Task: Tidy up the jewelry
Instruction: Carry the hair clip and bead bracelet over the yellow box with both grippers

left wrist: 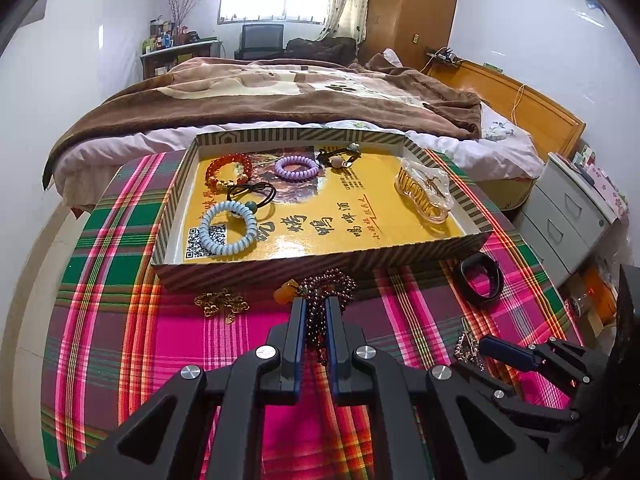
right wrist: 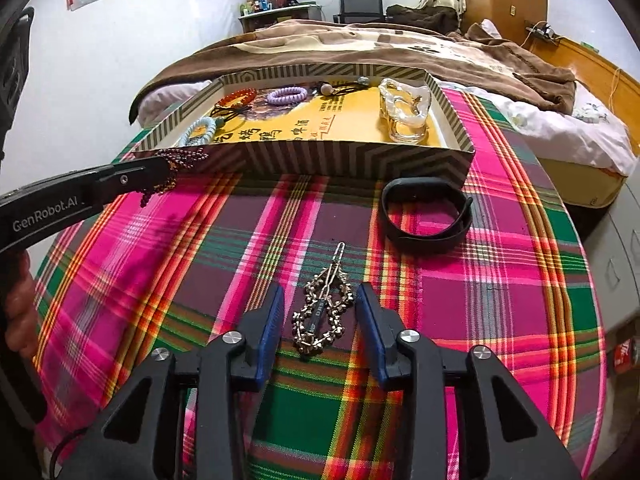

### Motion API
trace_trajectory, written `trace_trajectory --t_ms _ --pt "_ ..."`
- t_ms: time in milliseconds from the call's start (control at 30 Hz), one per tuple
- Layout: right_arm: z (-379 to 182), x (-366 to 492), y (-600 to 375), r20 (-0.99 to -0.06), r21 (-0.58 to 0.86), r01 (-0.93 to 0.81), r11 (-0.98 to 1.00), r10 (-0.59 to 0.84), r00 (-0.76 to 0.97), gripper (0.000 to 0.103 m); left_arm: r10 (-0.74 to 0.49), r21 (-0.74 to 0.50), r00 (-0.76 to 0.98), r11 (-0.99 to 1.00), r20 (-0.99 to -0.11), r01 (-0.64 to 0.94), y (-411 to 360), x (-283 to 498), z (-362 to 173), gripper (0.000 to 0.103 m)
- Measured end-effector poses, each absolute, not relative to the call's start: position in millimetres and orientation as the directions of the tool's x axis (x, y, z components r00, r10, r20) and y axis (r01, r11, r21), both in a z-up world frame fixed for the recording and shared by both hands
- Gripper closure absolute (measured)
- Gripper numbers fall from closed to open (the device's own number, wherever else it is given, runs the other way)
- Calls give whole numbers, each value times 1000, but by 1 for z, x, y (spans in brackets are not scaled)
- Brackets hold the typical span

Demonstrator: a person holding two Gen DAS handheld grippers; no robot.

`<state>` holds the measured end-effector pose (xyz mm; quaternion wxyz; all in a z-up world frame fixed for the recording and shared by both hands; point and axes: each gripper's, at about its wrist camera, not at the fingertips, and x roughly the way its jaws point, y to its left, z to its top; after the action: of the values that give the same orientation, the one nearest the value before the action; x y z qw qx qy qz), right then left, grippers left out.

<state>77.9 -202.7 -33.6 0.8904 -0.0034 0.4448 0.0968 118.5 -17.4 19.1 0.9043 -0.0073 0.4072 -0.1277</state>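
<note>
Left gripper [left wrist: 316, 308] jaws clamp the dark bead strand [left wrist: 320, 320], just short of the striped box [left wrist: 320, 268], w/ loops dangling, so it may snag the box wall. Right gripper [right wrist: 320, 300] jaws, part open, straddle the silver chain clip [right wrist: 323, 312] on the surface; the chain could slip out when squeezed.

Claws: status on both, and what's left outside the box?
Left claw shut on dark red bead string. Right claw open around silver chain, pads clear. Black band and gold chain outside box.
</note>
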Motion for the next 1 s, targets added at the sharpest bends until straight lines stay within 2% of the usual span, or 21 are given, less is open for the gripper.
trace_trajectory --t_ms 67,467,700,1000 --pt "-33 78 -205 -792 84 -166 982 167 587 78 -237 -117 637 967 -734 225 -17 119 19 94" --pt "-22 73 -206 -769 111 -189 976 205 605 78 -241 -118 641 966 -729 229 -20 119 22 94" --pt "3 77 -208 -735 128 -202 971 230 638 78 -244 -114 651 965 -719 236 -22 124 35 94" --pt "41 126 -231 -688 150 -195 969 244 683 78 -248 -101 673 963 -697 250 -30 155 57 94"
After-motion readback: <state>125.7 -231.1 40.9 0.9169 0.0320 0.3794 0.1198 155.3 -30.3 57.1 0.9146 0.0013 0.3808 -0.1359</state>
